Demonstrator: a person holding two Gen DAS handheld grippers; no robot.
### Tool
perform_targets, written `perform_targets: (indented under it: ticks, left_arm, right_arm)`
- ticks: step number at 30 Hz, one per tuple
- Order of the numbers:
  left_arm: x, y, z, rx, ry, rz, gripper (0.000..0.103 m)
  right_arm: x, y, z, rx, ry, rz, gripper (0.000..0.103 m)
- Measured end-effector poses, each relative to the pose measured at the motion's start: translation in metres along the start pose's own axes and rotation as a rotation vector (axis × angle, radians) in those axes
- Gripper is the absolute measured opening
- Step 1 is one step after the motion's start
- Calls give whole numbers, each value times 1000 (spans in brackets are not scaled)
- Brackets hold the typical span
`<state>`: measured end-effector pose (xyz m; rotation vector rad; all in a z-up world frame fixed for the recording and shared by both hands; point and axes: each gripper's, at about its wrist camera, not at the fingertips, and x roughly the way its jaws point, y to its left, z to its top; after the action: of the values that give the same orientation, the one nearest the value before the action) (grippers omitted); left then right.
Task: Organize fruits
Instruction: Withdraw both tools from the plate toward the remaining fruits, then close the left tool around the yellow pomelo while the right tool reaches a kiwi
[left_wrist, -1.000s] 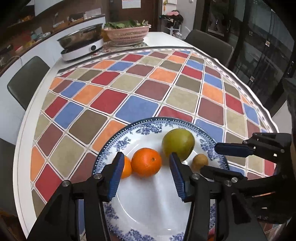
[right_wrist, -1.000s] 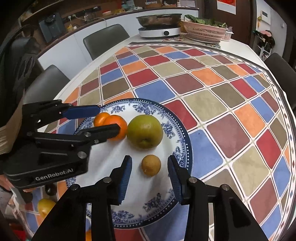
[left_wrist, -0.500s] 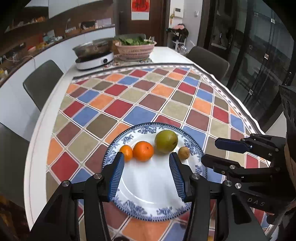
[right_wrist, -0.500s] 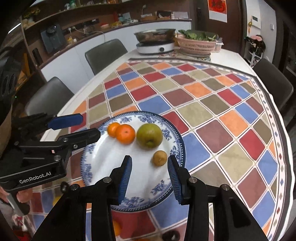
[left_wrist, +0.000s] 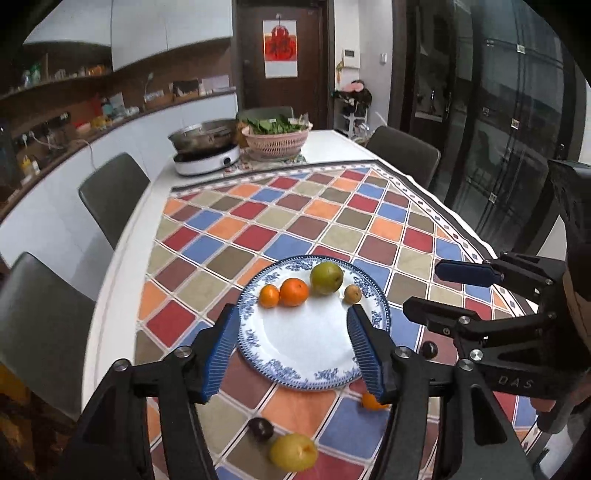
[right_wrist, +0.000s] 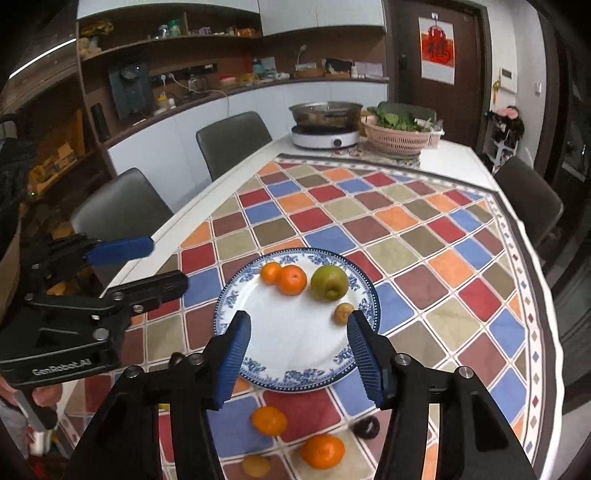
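You held both tools clear above the plate (left_wrist: 373, 317), left tool (left_wrist: 291, 347) and right tool (right_wrist: 297, 352) empty with jaws opening, because four fruits sat in a row from 10 to 2 o'clock on it, while loose fruits (right_wrist: 269, 420) waited at 6 o'clock.

Both handheld rigs are chunky matte-black plastic linkages with silver screw heads at the pivots. The left gripper (left_wrist: 291, 347) has blue ribbed pads on its fingers, and its body reads "GenRobot.AI" in pale lettering. The right gripper (right_wrist: 299, 354) looks the same, ribbed blue pads too, with "DAS" stamped on its dark housing.
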<state>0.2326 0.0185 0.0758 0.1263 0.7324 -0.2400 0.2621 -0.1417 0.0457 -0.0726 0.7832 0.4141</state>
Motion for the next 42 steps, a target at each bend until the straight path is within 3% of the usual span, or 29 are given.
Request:
perform_targets:
  ticks: [9, 17, 27, 42]
  left_arm:
    - [-48, -2, -28, 37, -63, 19, 69]
    - [-60, 1, -58, 48, -45, 37, 74]
    - [-50, 0, -96, 44, 32, 29, 75]
    - [4, 0, -133, 49, 212, -15, 75]
  right_arm:
    - [-39, 27, -21, 12, -48, 20, 55]
    - [-52, 49, -41, -26, -38, -6, 60]
    - [-35, 57, -72, -40, 66, -2, 60]
    - [10, 51, -113, -4, 253, 8, 60]
